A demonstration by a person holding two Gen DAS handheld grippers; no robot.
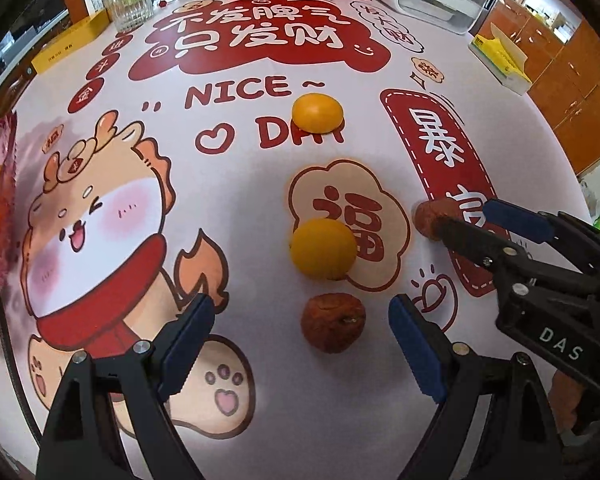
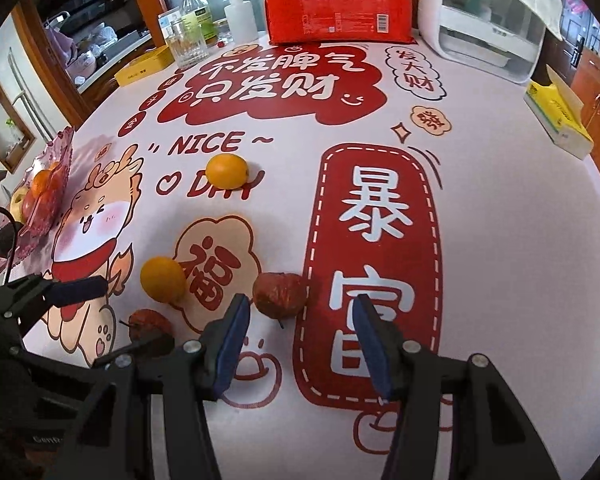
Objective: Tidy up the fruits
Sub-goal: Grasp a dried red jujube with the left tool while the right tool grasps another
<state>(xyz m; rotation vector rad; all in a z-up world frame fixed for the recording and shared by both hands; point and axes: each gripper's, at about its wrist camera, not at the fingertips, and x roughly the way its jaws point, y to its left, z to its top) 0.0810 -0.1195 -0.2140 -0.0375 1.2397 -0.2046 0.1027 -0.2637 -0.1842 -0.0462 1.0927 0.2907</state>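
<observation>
We hold our left gripper (image 1: 300, 338) with its blue-padded jaws spread wide and nothing between them; the nearer wrinkled brown-red fruit (image 1: 333, 322) lies on the cloth in the gap ahead of the tips, untouched. Our right gripper (image 2: 298, 334) is likewise spread and empty, its tips on either side of the second wrinkled brown-red fruit (image 2: 280, 294), which sits just beyond them, though we cannot tell whether the left pad touches it.

Farther out on the printed red-and-white tablecloth (image 2: 500, 240) lie two loose fruits: a round yellow-orange fruit (image 1: 323, 248) just behind the nearer brown one, and another round yellow-orange fruit (image 1: 317, 113) toward the middle of the table. At the table's left edge stands a pink translucent fruit dish (image 2: 46, 184) that already holds a few orange and red fruits.

We judge the sorting partly done: some fruit is in the dish, four pieces remain on the cloth, neither yet grasped.
</observation>
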